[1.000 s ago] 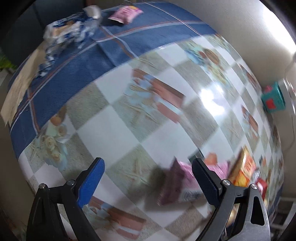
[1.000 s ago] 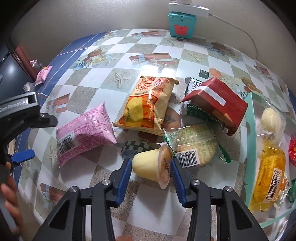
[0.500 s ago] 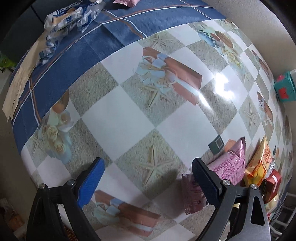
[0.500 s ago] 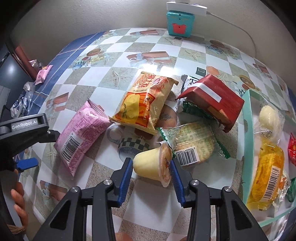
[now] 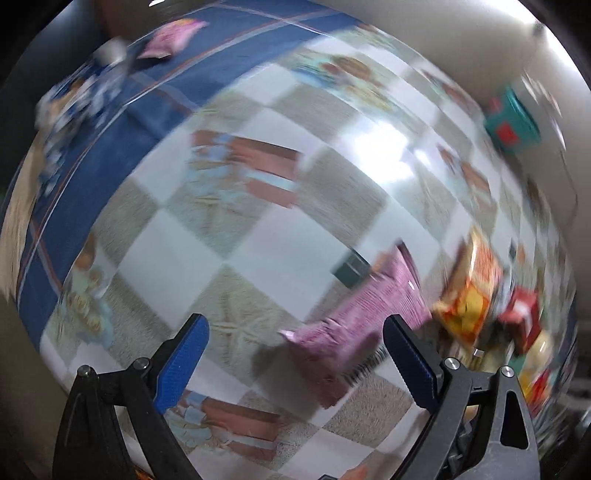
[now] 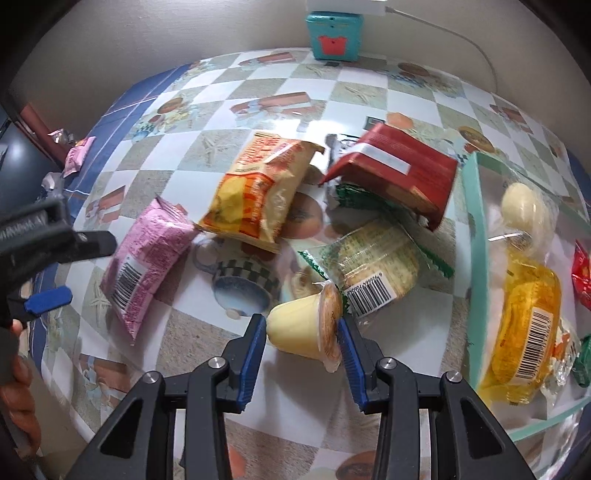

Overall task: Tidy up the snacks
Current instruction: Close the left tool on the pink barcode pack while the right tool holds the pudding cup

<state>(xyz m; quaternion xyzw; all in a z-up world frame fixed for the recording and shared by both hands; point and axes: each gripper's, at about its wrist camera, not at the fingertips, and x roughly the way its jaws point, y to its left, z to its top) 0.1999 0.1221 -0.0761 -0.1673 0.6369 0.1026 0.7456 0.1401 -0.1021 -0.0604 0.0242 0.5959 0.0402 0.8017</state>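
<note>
Right tool (image 6: 301, 338) grips smooth, tapered pudding cup (image 6: 304, 332).

Teal box (image 6: 333, 35) at wall; white cable (image 6: 476, 48).

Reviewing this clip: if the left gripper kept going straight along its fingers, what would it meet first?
Probably the pink snack bag: it lies just ahead of the open left gripper, toward its right finger. The view is motion-blurred, so depth is uncertain.
</note>
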